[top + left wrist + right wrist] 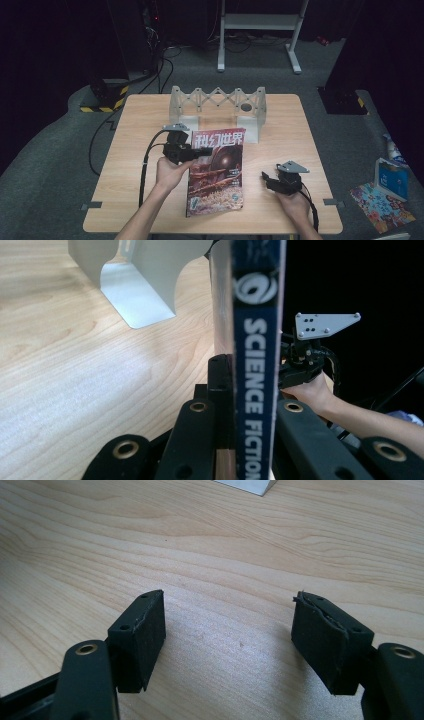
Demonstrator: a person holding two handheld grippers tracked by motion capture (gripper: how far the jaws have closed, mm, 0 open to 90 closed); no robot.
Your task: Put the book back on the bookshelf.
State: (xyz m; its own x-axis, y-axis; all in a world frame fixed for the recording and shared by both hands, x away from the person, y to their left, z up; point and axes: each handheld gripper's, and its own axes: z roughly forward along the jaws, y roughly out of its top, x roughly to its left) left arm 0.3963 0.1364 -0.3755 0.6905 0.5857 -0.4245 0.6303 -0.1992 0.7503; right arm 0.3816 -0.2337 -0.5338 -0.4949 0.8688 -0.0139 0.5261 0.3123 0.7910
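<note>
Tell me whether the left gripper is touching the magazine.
Touching. In the left gripper view, the left gripper has its black jaws pressed against both sides of the magazine at its spine.

the high view looks forward and down over the whole wooden table [130, 165] from the near edge. each gripper view sits low and close over that tabletop. the left gripper view and the high view share the magazine [257, 365] and the white rack [217, 107].
</note>
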